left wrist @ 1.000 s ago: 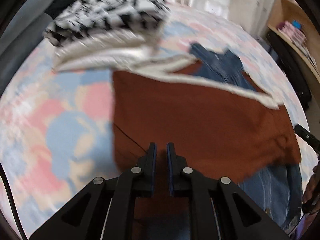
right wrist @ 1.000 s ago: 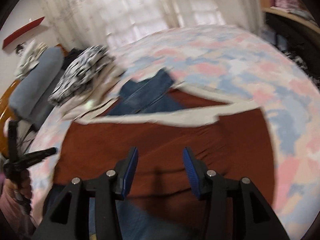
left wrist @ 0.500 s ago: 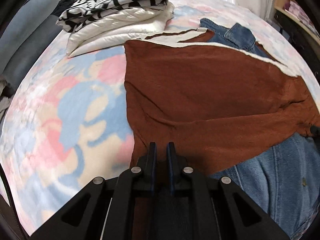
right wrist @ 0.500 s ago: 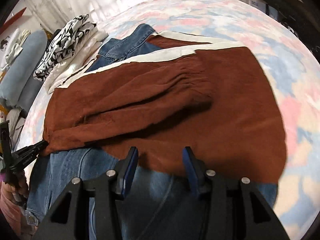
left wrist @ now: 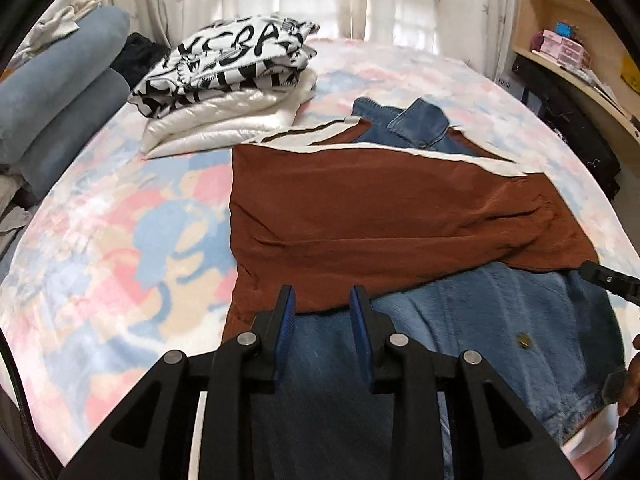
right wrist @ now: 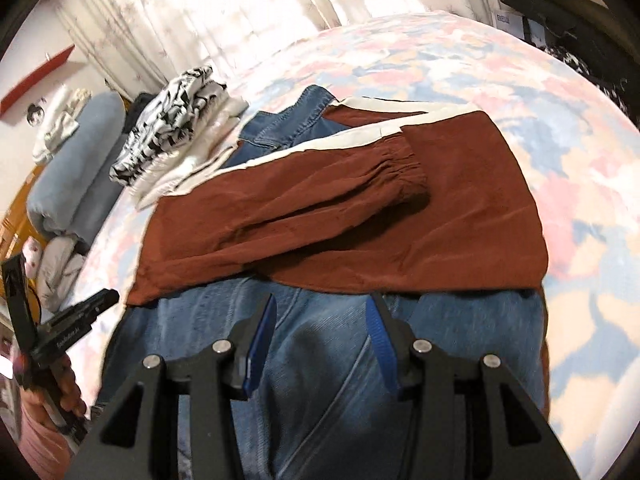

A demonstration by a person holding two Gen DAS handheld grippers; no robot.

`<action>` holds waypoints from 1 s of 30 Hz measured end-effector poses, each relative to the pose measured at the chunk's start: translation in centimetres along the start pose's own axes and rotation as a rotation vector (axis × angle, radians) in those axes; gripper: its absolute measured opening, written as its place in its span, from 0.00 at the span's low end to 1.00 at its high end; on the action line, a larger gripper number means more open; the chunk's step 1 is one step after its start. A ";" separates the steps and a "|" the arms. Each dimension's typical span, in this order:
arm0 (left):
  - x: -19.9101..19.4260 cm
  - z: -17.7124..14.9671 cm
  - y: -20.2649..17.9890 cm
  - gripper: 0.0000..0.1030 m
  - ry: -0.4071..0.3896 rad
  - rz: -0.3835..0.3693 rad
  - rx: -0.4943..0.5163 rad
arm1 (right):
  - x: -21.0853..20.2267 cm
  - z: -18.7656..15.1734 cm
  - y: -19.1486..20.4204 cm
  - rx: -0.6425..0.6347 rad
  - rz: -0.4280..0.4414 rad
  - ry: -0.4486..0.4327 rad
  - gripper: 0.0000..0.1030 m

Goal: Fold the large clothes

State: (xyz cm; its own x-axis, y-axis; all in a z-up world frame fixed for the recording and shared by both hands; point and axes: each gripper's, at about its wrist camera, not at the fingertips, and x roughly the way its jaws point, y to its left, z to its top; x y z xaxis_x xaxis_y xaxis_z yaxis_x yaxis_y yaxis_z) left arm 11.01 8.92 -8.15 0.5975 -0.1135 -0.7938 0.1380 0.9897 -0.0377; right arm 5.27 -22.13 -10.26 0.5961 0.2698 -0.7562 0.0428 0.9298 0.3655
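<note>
Now both the left gripper (left wrist: pixel 322 312) and right gripper (right wrist: pixel 322 320) hang open, empty, at lower frame over the brown jacket (left wrist: pixel 380 216) on denim (right wrist: pixel 340 360).

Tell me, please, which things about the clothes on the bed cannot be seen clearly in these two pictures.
- Denim garment: its middle is hidden under the rust-brown garment in both views; its near end is cut off by the left gripper and right gripper.
- Folded stack: the number of pieces is unclear; blurred in the right wrist view.
- Shelf items: too small to identify.
</note>
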 end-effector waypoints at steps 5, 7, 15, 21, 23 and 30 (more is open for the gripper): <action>-2.3 -1.4 -0.5 0.25 -0.004 -0.017 -0.043 | -1.7 -1.4 0.8 -0.004 0.023 -0.024 0.45; -3.0 -2.0 -0.6 0.25 -0.012 -0.006 -0.059 | -2.3 -1.8 1.0 -0.008 0.027 -0.034 0.45; -5.3 -4.4 0.7 0.40 -0.002 0.002 -0.127 | -4.6 -3.4 1.5 0.001 0.060 -0.069 0.45; -7.4 -6.0 2.4 0.40 -0.016 0.038 -0.157 | -6.1 -4.5 2.3 -0.006 0.072 -0.082 0.45; -7.8 -6.4 3.2 0.40 -0.008 0.024 -0.172 | -6.7 -4.9 2.5 -0.017 0.077 -0.084 0.45; -7.9 -7.9 6.2 0.40 0.052 -0.009 -0.249 | -9.8 -6.0 2.4 -0.074 0.030 -0.111 0.55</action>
State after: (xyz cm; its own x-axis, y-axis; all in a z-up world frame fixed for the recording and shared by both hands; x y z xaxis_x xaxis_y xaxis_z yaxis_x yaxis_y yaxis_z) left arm 0.92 16.61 -6.85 0.5544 -0.1247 -0.8228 -0.0590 0.9803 -0.1883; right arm -5.28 -21.05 -5.23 0.6817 0.2718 -0.6793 -0.0329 0.9389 0.3426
